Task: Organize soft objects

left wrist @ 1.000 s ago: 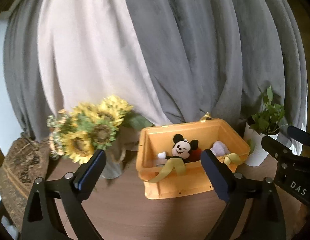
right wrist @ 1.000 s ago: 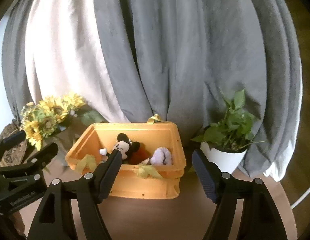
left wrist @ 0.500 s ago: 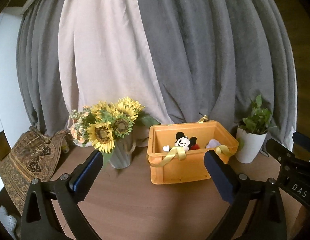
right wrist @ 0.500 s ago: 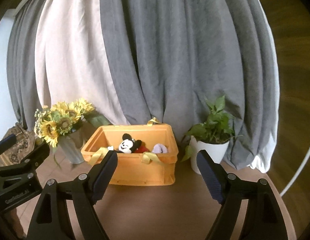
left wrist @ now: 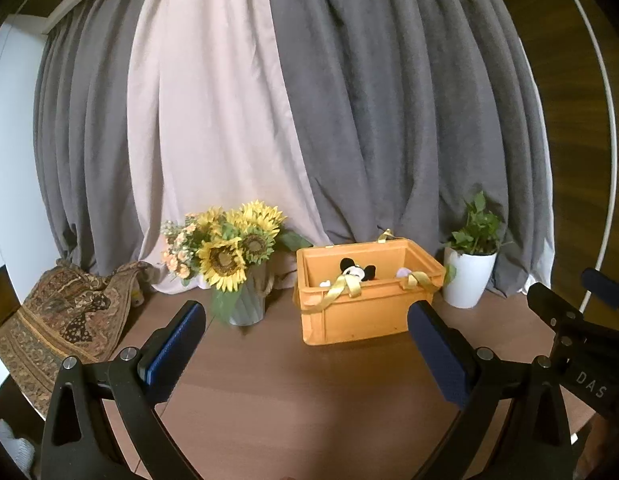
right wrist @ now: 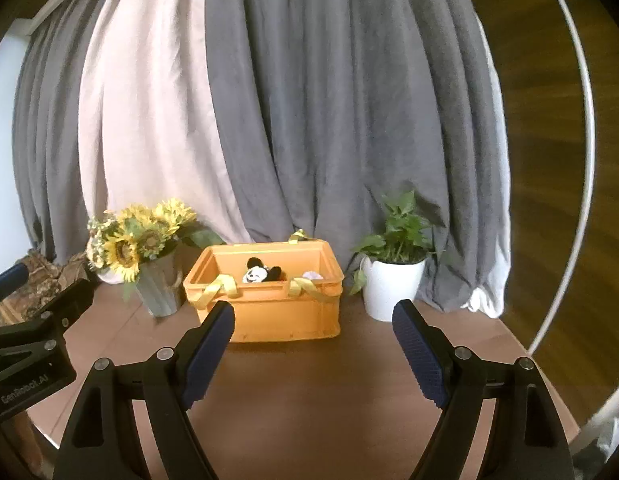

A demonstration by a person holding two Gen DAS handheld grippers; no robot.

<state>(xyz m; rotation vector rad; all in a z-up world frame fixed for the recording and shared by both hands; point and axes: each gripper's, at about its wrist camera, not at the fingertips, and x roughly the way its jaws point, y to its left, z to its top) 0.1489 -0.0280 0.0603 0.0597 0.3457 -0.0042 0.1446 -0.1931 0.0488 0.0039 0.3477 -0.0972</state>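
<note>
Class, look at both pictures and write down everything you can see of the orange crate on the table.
The orange crate is a rectangular, open-topped box that looks like hard plastic, standing upright on the brown table between the sunflower vase and the white plant pot. Yellow ribbon drapes over its rim. Inside sit a black-and-white mouse plush and something pale. No gripper touches it.

Orange crate (left wrist: 361, 316), yellow ribbons (left wrist: 343, 286) (sunflowers (left wrist: 223, 258) too), paisley-patterned cloth (left wrist: 65, 320).

On the table (left wrist: 309, 400): crate (left wrist: 365, 316) mid-back, plush toys (left wrist: 355, 270) inside; sunflower vase (left wrist: 245, 300) left, potted plant (left wrist: 471, 276) right, curtains (left wrist: 349, 100) behind, patterned cloth (left wrist: 61, 320) far left.
</note>
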